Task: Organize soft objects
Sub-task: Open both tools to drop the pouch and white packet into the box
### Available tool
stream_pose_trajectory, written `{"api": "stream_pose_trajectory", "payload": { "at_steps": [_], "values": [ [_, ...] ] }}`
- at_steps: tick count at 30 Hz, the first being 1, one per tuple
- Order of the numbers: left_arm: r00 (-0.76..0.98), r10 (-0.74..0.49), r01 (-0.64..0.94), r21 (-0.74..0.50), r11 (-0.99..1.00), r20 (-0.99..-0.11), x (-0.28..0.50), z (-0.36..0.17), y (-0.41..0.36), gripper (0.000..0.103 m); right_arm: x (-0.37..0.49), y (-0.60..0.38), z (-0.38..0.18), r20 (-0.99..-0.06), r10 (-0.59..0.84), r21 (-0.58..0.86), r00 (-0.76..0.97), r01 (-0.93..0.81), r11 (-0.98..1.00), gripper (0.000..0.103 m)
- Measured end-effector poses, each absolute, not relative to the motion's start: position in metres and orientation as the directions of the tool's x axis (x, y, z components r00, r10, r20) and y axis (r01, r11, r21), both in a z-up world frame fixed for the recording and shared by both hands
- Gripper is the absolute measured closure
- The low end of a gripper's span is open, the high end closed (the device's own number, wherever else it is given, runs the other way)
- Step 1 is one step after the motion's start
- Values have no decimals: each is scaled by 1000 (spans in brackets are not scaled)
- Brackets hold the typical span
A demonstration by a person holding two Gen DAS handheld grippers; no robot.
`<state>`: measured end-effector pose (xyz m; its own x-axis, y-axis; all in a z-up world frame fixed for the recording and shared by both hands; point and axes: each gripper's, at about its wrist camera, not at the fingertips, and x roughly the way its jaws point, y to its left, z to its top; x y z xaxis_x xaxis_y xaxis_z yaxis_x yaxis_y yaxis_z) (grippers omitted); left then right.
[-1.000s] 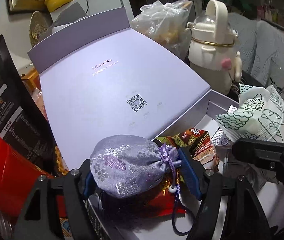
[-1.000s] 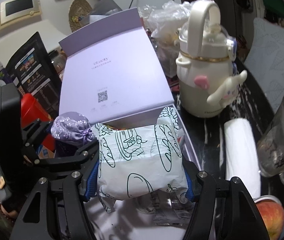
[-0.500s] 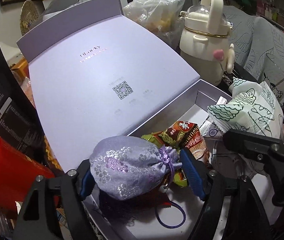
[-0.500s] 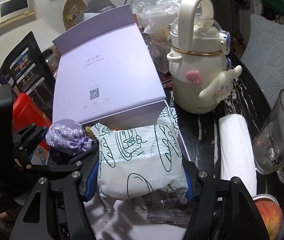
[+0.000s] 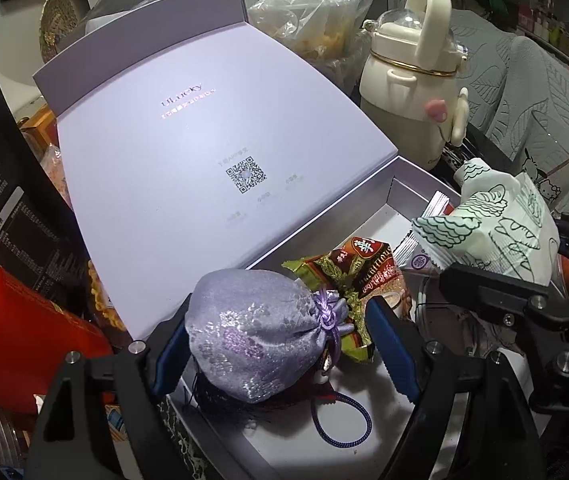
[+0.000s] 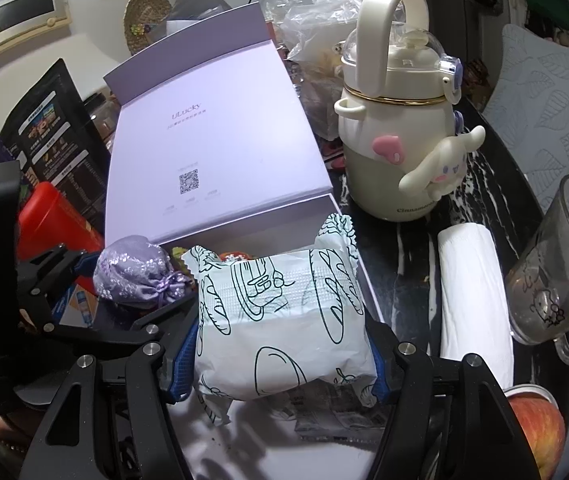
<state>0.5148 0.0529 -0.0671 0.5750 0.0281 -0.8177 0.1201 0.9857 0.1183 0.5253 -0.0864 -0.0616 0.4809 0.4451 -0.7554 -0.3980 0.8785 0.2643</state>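
Observation:
An open lilac gift box [image 5: 408,196] has its lid [image 5: 204,152] leaning back. A lilac brocade pouch [image 5: 256,332] lies between the fingers of my left gripper [image 5: 280,344], low over the box's near left corner; the right finger stands apart from it, so the jaws look open. Its cord [image 5: 344,420] rests on the box floor. My right gripper [image 6: 280,356] is shut on a white bread-print packet [image 6: 284,320] above the box's right side. The pouch also shows in the right wrist view [image 6: 136,276]. Snack sachets [image 5: 368,276] lie in the box.
A cream Cinnamoroll bottle [image 6: 396,128] stands right of the box. A white roll [image 6: 472,292], a glass mug [image 6: 556,276] and an apple [image 6: 536,424] sit further right. A red canister [image 5: 16,336] and a black bag [image 5: 4,208] crowd the left. A plastic bag [image 5: 320,12] is behind.
My left gripper has lowered the pouch into the box and its jaws have widened; the cord now lies on the box floor. The right gripper still holds the packet, slightly lower.

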Motion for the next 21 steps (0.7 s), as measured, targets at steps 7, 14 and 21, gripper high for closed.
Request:
{"api": "stream_pose_trajectory", "payload": {
  "at_steps": [7, 14, 21],
  "values": [
    [590, 59, 118, 158, 980, -805, 507, -51, 53, 21, 526, -89, -61, -757, 451, 280, 473, -388, 878, 34],
    [599, 76, 116, 180, 977, -797, 502, -44, 55, 21, 524, -87, -56, -753, 453, 274, 477, -399, 875, 23],
    [606, 50, 120, 153, 981, -794, 497, -38, 56, 21, 520, -90, -45, -739, 450, 265, 501, -398, 878, 21]
  ]
}}
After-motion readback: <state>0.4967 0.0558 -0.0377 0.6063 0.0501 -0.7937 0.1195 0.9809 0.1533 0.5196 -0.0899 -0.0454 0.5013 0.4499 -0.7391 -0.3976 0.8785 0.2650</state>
